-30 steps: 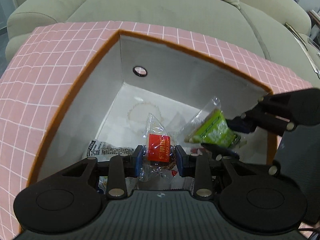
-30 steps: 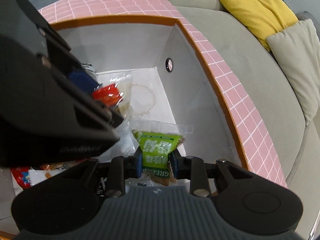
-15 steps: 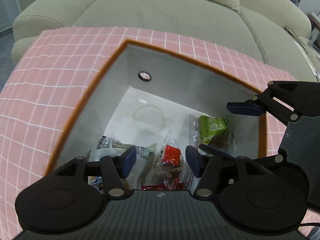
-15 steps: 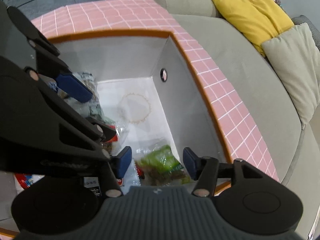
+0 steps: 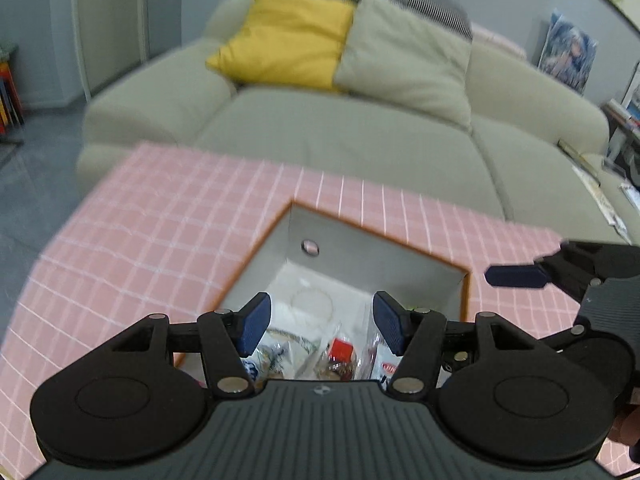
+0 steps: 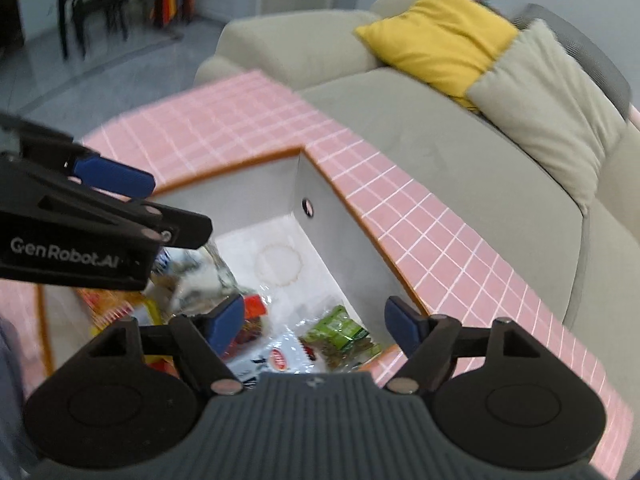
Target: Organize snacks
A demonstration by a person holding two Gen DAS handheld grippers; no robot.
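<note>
A pink checked storage box (image 5: 192, 232) with an orange rim and grey inside stands open; it also shows in the right wrist view (image 6: 400, 208). Several snack packets lie on its floor. A red-labelled packet (image 5: 342, 354) and a green packet (image 6: 340, 332) lie among them. The red packet also shows in the right wrist view (image 6: 254, 306). My left gripper (image 5: 320, 326) is open and empty above the box. My right gripper (image 6: 316, 320) is open and empty above the box, to the right of the left one.
A beige sofa (image 5: 360, 136) with a yellow cushion (image 5: 284, 40) and a beige cushion (image 5: 404, 56) stands behind the box. Black chairs (image 6: 96, 0) stand far back on the grey floor. Papers lie at the sofa's right end (image 5: 600, 192).
Both grippers opened and let the red and green packets drop into the box. Both then rose and drew back, so the box looks smaller.
</note>
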